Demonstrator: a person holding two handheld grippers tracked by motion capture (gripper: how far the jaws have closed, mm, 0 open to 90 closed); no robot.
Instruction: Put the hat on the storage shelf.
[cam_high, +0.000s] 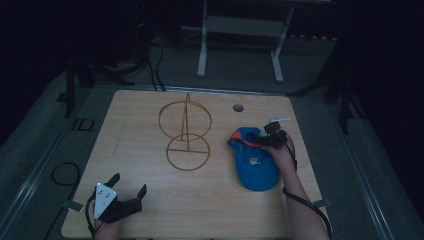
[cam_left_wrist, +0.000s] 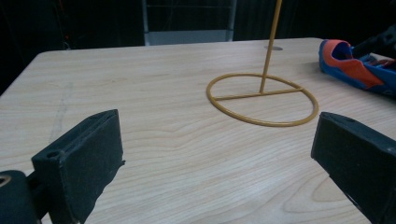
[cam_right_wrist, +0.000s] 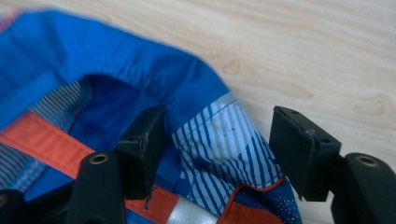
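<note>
A blue cap (cam_high: 257, 167) with orange trim lies upside down on the right side of the wooden table (cam_high: 145, 165). My right gripper (cam_high: 257, 139) is at the cap's far end. In the right gripper view this gripper (cam_right_wrist: 217, 119) is open, its jaws either side of the cap's rim (cam_right_wrist: 140, 65): one inside the crown, the other outside above the wood. A gold wire stand (cam_high: 186, 135) with a flat base ring and an upright ring stands mid-table. My left gripper (cam_high: 130, 183) rests open near the front left edge, facing the stand (cam_left_wrist: 268, 60) with nothing between its jaws (cam_left_wrist: 219, 135). The cap (cam_left_wrist: 355, 65) lies at the right.
A round cable hole (cam_high: 238, 107) sits in the table's far right part. Beyond the table stands a white frame on two legs (cam_high: 202, 55). Cables lie on the floor at the left (cam_high: 62, 172). Bare wood stretches between the stand and my left gripper.
</note>
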